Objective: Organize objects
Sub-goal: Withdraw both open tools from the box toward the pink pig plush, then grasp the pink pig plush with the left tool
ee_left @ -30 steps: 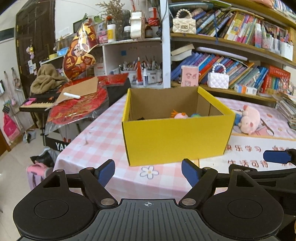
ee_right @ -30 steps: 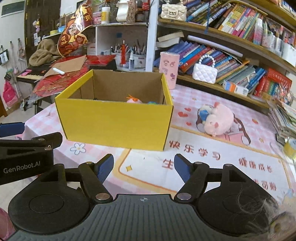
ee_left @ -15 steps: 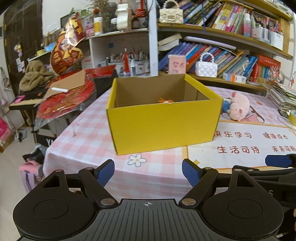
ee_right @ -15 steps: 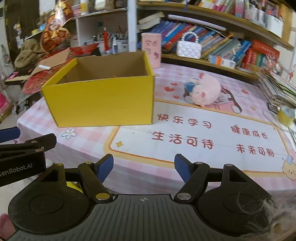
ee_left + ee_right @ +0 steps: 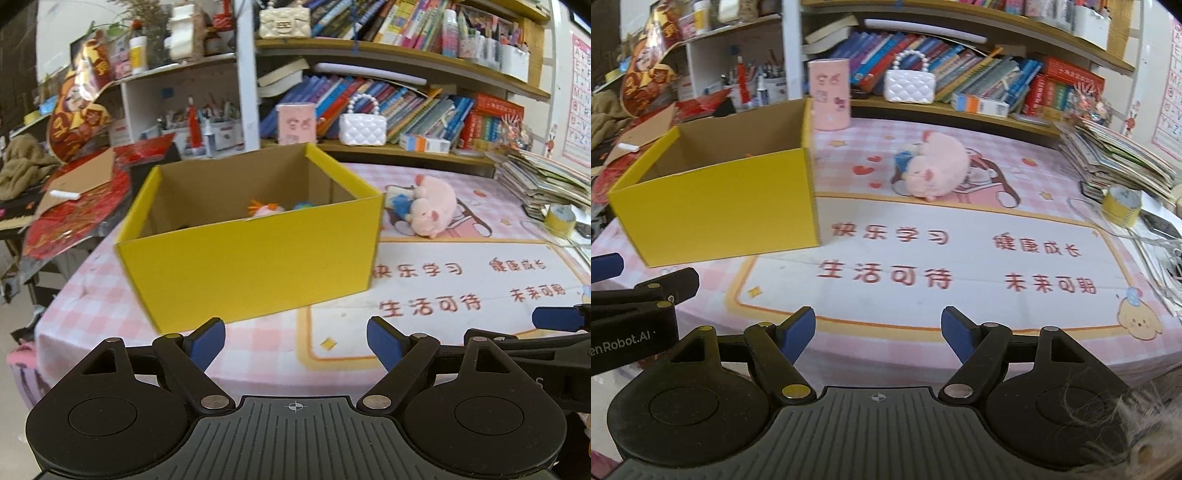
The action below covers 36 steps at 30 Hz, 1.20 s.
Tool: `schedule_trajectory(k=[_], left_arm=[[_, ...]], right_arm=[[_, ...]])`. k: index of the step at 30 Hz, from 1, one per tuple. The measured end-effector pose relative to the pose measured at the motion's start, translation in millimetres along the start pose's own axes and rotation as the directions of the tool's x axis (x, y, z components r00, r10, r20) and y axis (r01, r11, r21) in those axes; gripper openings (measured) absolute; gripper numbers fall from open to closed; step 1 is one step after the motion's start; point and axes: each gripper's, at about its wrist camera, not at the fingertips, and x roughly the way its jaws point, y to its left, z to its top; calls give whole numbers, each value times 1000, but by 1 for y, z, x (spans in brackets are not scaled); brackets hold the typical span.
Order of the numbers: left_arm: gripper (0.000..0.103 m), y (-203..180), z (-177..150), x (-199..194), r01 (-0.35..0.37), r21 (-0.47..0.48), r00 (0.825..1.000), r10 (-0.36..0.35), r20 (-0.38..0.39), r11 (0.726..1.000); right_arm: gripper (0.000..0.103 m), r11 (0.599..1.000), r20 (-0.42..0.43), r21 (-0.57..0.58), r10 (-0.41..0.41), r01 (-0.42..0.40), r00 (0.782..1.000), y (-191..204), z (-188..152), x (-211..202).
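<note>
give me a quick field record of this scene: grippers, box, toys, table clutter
left gripper: open, nothing between the jaws, which have just been opening
right gripper: open, empty
container: open yellow cardboard box, upright on the pink checked tablecloth
in the box: a small pink toy with orange tuft, partly hidden
still out: pink plush pig lying on the cloth, right of the box, apart from it
other: pink cylindrical tin behind the box; yellow tape roll beside stacked books

Table mat reads 快乐学习, 健康成长, 生活可待, 未来可期
</note>
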Motion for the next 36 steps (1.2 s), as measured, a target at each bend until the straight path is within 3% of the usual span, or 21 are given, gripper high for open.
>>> schedule_trajectory(k=[23, 36], left_arm=[[86, -96, 55, 77, 97, 30, 995, -95, -37, 995], [86, -143, 84, 104, 43, 23, 999, -43, -10, 999]], right_arm=[[74, 996, -59, 52, -70, 73, 996, -105, 54, 66], [73, 999, -33, 35, -11, 12, 999, -154, 86, 98]])
